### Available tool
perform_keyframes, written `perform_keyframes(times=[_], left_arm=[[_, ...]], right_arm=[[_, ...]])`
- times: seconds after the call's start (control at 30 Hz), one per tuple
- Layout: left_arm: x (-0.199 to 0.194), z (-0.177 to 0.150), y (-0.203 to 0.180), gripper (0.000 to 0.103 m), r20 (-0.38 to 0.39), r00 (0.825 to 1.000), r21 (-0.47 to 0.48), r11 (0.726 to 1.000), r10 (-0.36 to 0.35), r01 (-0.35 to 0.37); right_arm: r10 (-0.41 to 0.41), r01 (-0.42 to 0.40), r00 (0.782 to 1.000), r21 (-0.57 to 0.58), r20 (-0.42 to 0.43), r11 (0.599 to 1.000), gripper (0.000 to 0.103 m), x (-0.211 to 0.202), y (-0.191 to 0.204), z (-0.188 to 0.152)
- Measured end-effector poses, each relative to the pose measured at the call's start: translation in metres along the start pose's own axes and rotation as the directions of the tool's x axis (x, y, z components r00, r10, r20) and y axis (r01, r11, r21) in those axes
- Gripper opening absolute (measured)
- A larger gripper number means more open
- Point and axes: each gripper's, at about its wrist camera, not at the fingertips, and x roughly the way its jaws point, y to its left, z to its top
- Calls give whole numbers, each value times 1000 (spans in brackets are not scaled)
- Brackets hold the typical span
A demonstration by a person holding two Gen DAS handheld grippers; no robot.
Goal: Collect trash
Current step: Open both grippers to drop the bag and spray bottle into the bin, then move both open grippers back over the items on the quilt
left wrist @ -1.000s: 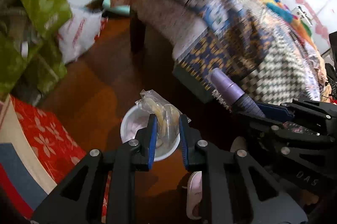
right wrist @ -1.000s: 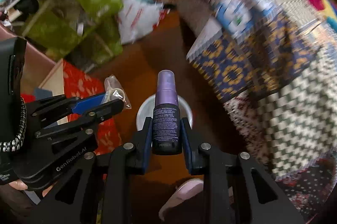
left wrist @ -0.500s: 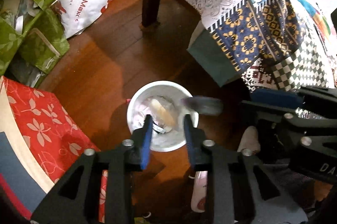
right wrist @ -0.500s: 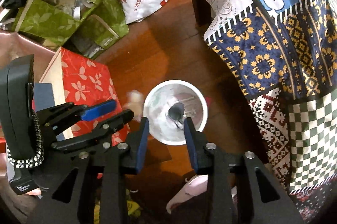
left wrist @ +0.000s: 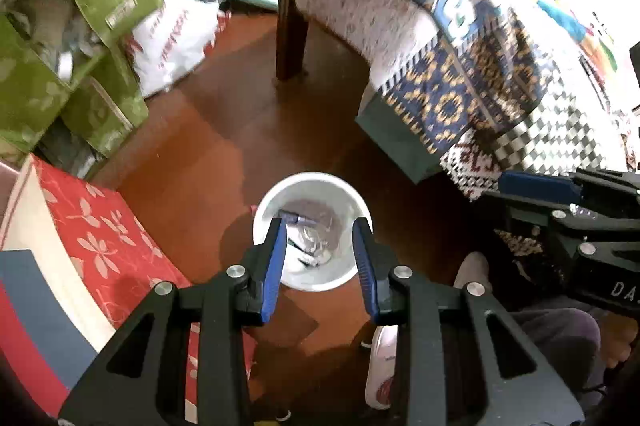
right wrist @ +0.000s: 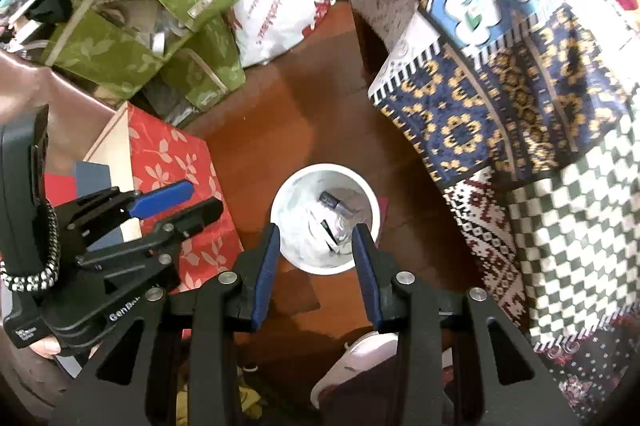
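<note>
A white round trash bin [left wrist: 266, 214] stands on the brown wooden floor; it also shows in the right wrist view [right wrist: 370, 202]. Inside lie the purple spray bottle [right wrist: 334, 203], the clear plastic wrapper and other crumpled scraps [left wrist: 316, 246]. My left gripper [left wrist: 319, 230] is open and empty, held above the bin. My right gripper [right wrist: 315, 236] is open and empty, also above the bin. Each gripper shows at the side of the other's view, the right one [left wrist: 560, 194] and the left one [right wrist: 160, 202].
A bed with a patchwork quilt [left wrist: 460, 46] fills the right side, with a dark wooden leg [left wrist: 290, 34]. A red floral box [left wrist: 100, 238] stands left of the bin. Green fabric boxes [right wrist: 152, 26] and a white plastic bag [right wrist: 272, 22] lie beyond. A slipper [left wrist: 380, 370] lies near.
One second ago my left gripper held the plastic wrapper and my right the purple bottle. Both opened, the items dropped into the bin, and both grippers have opened wider since.
</note>
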Motion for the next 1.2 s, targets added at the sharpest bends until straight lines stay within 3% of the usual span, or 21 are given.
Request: perform_keyframes(times=[0.2, 0.33, 0.57, 0.73, 0.9, 1.07, 1.2], left_arm=[[-48, 2, -21, 33, 106, 994, 33, 999, -15, 11], [-81, 5, -39, 33, 179, 983, 67, 998, -25, 13], [-140, 11, -85, 33, 329, 942, 117, 993, -65, 27], [-177, 18, -125, 33, 416, 901, 166, 984, -124, 59], [-201, 29, -170, 33, 466, 865, 217, 972, -186, 92], [-209, 43, -218, 33, 477, 844, 261, 956, -247, 132], [-203, 55, -264, 47, 489, 831, 294, 947, -265, 129]], right_arm=[[-30, 30, 992, 2, 119, 1000, 34, -51, 0, -12], [-60, 61, 976, 0, 211, 998, 34, -91, -2, -23], [-69, 79, 927, -11, 368, 997, 34, -166, -11, -44], [-114, 120, 876, 16, 469, 993, 34, -215, -29, -59], [-210, 199, 796, 81, 568, 977, 34, -260, -54, -76], [-287, 248, 733, 151, 616, 957, 34, -294, -84, -91], [-358, 283, 696, 220, 622, 933, 34, -311, -118, -102]])
